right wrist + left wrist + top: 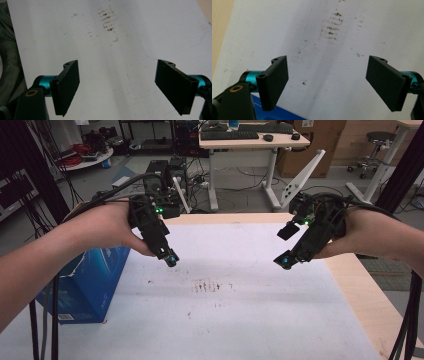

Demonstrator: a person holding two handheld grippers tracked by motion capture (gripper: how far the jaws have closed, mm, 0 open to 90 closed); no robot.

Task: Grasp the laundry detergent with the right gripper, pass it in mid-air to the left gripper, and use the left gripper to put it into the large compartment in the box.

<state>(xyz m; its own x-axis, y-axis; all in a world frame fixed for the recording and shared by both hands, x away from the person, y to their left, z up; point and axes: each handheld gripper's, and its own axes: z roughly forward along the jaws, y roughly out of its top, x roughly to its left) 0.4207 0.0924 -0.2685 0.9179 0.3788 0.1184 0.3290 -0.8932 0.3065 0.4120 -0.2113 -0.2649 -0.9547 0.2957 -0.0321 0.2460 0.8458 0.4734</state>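
Observation:
Two hands hold black grippers above a white sheet (225, 310) that covers the table. My left gripper (168, 256) hangs over the sheet's left part and points down and inward. In the left gripper view its jaws stand wide apart, so the left gripper (328, 82) is open, with bare sheet between the pads (275, 82). My right gripper (286, 245) hovers over the right part of the sheet and tilts toward the middle. In its own view the right gripper (117, 87) is open too and holds nothing.
A patch of brown smudges (206, 286) marks the sheet between the two grippers. A blue box (82, 285) stands at the table's left edge under the left forearm. Bare wooden table (367, 295) runs along the right. A desk (240, 142), cables and a stool stand beyond.

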